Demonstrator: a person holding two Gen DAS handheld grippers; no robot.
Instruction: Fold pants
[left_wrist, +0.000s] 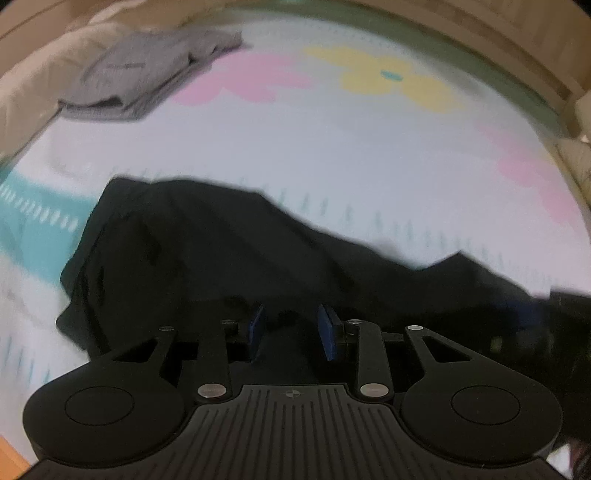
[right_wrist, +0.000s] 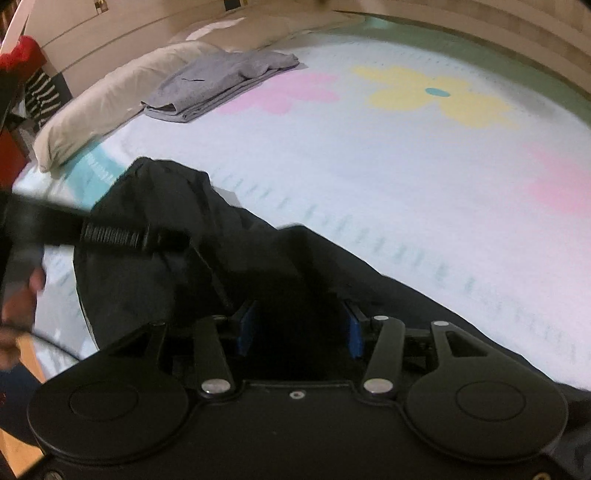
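Observation:
Black pants (left_wrist: 207, 243) lie crumpled on the near part of a bed with a white flowered cover (left_wrist: 332, 147). My left gripper (left_wrist: 291, 321) is open just above the pants' near edge, with dark cloth between and under its blue pads (left_wrist: 328, 332). In the right wrist view the pants (right_wrist: 155, 206) spread left and under my right gripper (right_wrist: 299, 325), which is open with its blue pads (right_wrist: 354, 332) wide apart over the cloth. The left gripper's body (right_wrist: 122, 236) shows blurred at the left of that view, over the pants.
Folded grey clothes (right_wrist: 221, 81) lie at the far left of the bed next to a beige pillow (right_wrist: 103, 103). The bed cover (right_wrist: 406, 166) stretches far and right. A wooden bed frame (left_wrist: 517, 40) rims the far side. Red furniture (right_wrist: 14, 110) stands left.

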